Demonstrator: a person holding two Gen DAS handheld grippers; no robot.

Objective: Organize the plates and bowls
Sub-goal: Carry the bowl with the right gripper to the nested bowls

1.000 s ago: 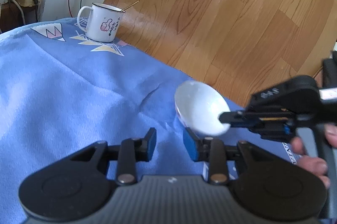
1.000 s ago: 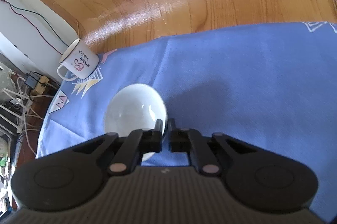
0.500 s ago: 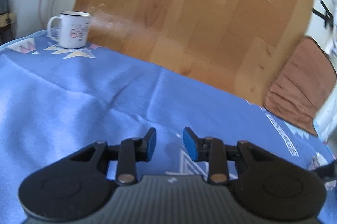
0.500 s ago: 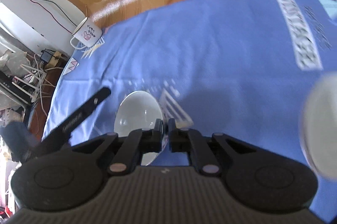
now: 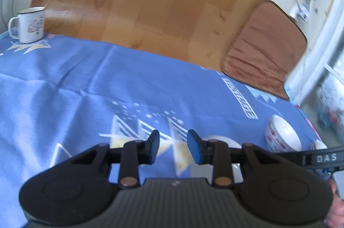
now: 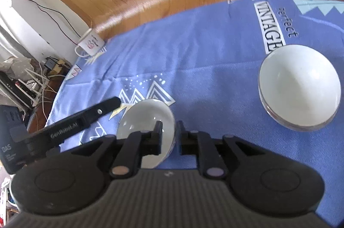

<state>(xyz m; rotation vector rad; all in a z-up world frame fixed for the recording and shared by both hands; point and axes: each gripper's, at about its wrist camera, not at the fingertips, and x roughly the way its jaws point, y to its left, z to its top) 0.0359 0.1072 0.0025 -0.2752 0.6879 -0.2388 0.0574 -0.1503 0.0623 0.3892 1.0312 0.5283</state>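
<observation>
My right gripper (image 6: 171, 137) is shut on the rim of a small white bowl (image 6: 146, 120) and holds it above the blue tablecloth (image 6: 204, 69). A stack of white bowls (image 6: 298, 86) sits on the cloth to the right of it; in the left wrist view the stack (image 5: 281, 133) shows a red pattern on its side. My left gripper (image 5: 173, 147) is open and empty over the cloth. Its arm shows in the right wrist view (image 6: 71, 122), left of the held bowl. A sliver of the held bowl (image 5: 223, 140) shows behind my left gripper's right finger.
A white enamel mug (image 5: 29, 25) with a spoon stands at the far left corner of the table, by the edge. A brown cushion (image 5: 262, 52) lies beyond the far right edge. Wooden floor lies past the table. Cables and boxes (image 6: 32, 77) are at the left.
My right gripper has carried the small bowl to the right across the cloth, and the bowl stack has come into view near it. My left gripper has swung right, still open.
</observation>
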